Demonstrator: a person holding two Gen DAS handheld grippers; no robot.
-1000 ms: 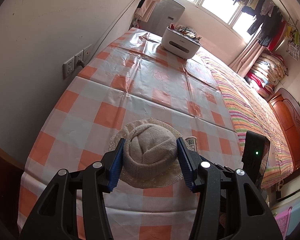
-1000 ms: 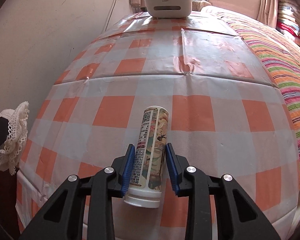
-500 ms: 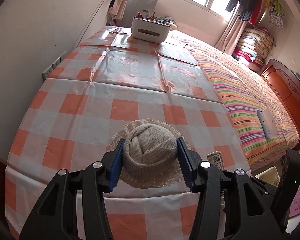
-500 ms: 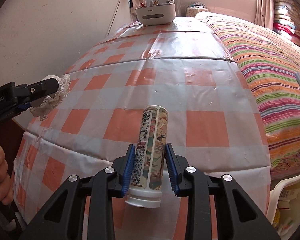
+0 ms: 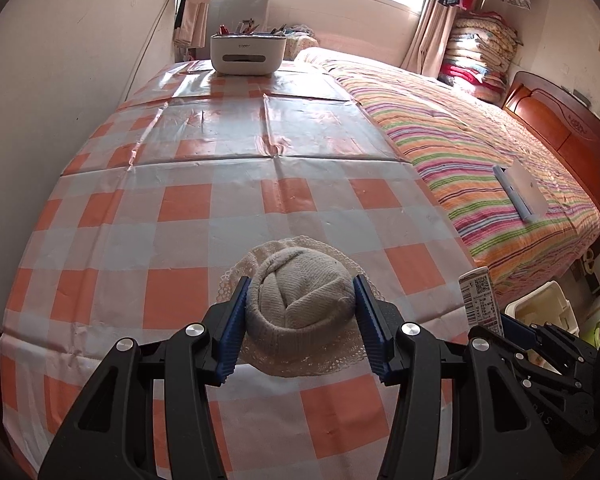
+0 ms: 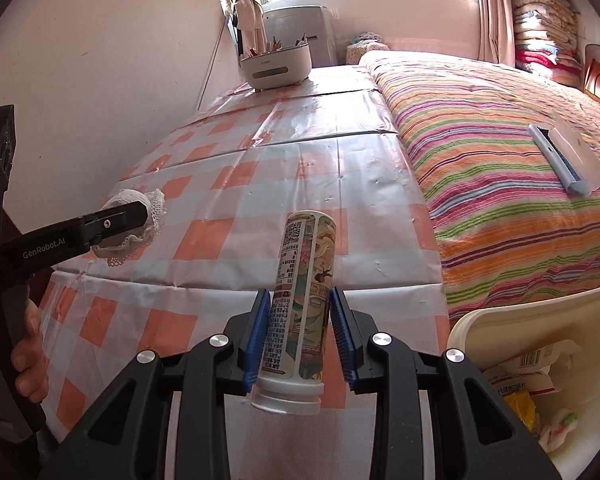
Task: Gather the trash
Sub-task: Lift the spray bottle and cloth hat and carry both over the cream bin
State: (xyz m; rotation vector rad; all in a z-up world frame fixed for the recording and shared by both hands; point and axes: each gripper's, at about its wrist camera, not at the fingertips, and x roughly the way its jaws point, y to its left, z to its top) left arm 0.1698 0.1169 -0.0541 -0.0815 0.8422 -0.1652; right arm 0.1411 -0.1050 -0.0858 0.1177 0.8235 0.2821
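My left gripper (image 5: 300,324) is shut on a rolled cream sock with a lace cuff (image 5: 300,300), held over the near edge of the checked table (image 5: 180,208). The same sock (image 6: 134,220) and left gripper show at the left of the right wrist view, with a hand (image 6: 24,356) on the handle. My right gripper (image 6: 300,334) is shut on a printed cylindrical bottle (image 6: 302,288), white cap toward me, past the table's near right corner. The bottle's top (image 5: 480,300) shows at the right of the left wrist view. A cream trash bin (image 6: 540,340) with wrappers inside stands low right.
A white organiser box (image 5: 248,54) with pens stands at the table's far end by the wall. A bed with a striped cover (image 5: 460,152) runs along the table's right side, with a white device (image 5: 522,194) on it. The bin's rim (image 5: 540,304) shows beside the bed.
Both grippers have drawn back and to the right with their loads. The table has slid left in the right wrist view, and the trash bin has come into sight.
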